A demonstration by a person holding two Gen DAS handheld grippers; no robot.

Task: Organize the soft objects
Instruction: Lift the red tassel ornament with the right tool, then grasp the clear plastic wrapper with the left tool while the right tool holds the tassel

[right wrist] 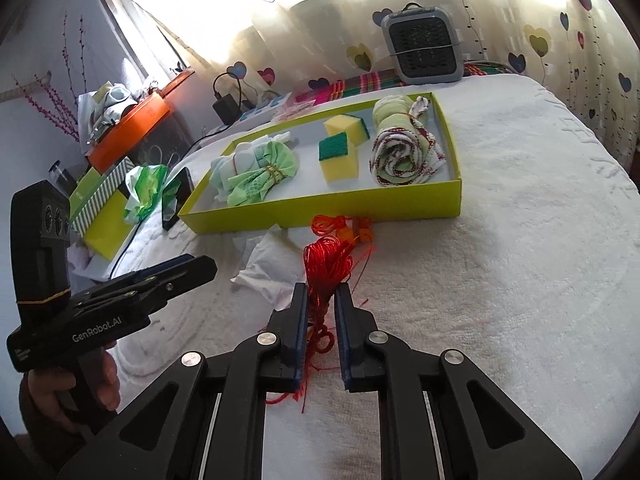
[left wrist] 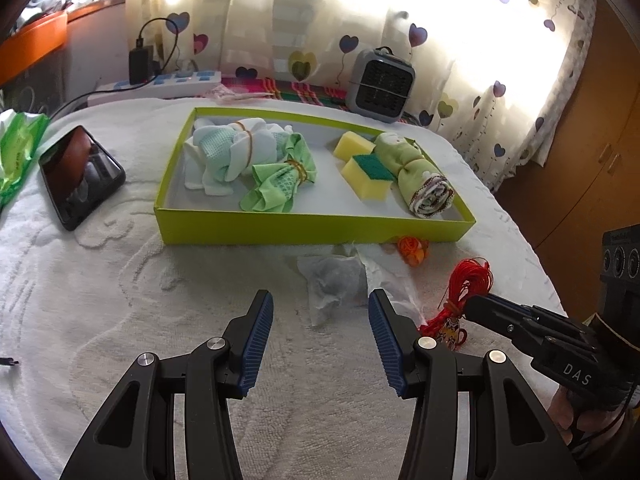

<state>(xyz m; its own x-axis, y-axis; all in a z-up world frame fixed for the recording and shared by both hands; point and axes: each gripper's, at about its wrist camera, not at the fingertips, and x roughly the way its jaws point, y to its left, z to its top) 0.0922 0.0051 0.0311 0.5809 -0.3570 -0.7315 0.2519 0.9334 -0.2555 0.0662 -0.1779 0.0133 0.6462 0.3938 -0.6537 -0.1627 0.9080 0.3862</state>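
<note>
The red thread bundle (right wrist: 326, 264) sits at centre of the right wrist view, clamped between the right gripper (right wrist: 322, 300) pads, whose jaws stand narrow around it. Its long axis runs along the fingers, looped head toward the green box (right wrist: 320, 212) above, loose tails trailing toward the lower frame. In the left wrist view the left gripper (left wrist: 320, 344) hangs wide with nothing between its pads, over the white towel-covered table (left wrist: 120, 280), just below a crumpled tissue (left wrist: 336, 280). An orange thread bundle (left wrist: 412, 248) lies against the box's front wall.
</note>
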